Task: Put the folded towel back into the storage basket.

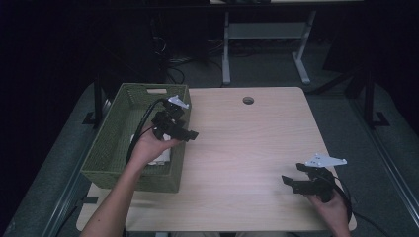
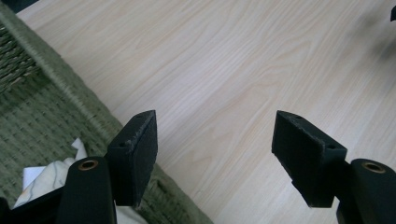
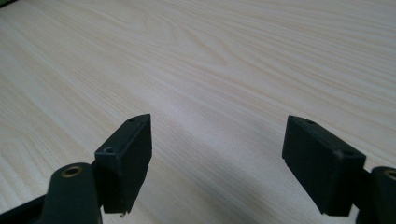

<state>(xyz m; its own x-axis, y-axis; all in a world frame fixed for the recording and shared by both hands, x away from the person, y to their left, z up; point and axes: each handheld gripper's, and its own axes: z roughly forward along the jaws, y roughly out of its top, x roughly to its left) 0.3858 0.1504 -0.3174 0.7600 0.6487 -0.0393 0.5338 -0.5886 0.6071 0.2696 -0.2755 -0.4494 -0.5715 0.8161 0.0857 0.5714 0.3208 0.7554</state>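
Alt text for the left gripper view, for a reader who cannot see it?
The left tongs stand open and empty over the rim of a green woven basket on a pale wooden table. White crumpled cloth lies inside.

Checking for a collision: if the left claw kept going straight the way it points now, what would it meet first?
Most likely the bare wooden table: the left claw, jaws open and empty, points down past the green woven basket rim at open tabletop. Its left jaw sits close to that rim, so a graze is possible; depth is unclear.

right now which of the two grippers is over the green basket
The left gripper, jaws open, sits at the woven green basket; the right gripper is over bare table.
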